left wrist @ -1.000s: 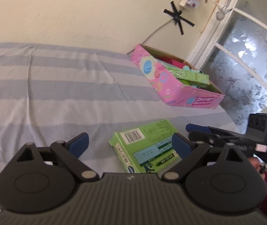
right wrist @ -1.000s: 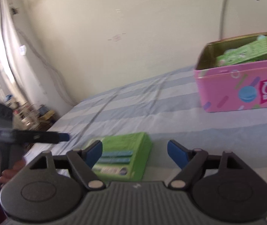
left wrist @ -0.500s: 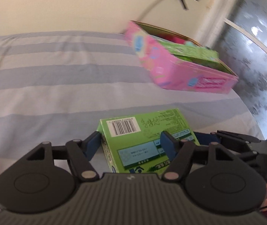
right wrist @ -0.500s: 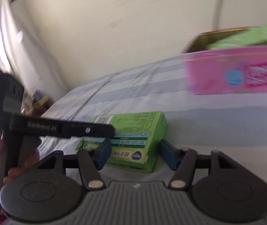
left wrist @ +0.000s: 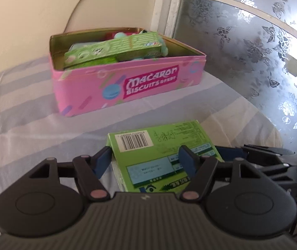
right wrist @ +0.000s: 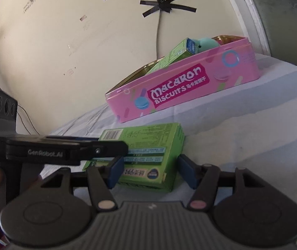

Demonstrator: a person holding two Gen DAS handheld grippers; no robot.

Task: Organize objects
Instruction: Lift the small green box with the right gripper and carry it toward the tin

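A flat green carton [left wrist: 161, 154] with a barcode lies on the striped bed sheet. My left gripper [left wrist: 146, 161] is open, its blue pads astride the carton's near end. My right gripper [right wrist: 151, 170] is open too, its pads on either side of the same carton [right wrist: 146, 148] from the other side. Behind stands an open pink Macaron Biscuits tin [left wrist: 127, 83], also in the right wrist view [right wrist: 181, 87]. It holds another green carton [left wrist: 113, 51] and a teal soft item [right wrist: 207, 42].
The bed sheet [left wrist: 23, 125] is grey and white striped. A cream wall with taped cables [right wrist: 161, 6] rises behind the tin. A frosted floral window [left wrist: 252, 41] stands to the right. The bed's edge [left wrist: 273, 129] is close on the right.
Both grippers have moved in on the green carton, which now sits between their pads. The jaws have narrowed somewhat. The pink tin looks closer.
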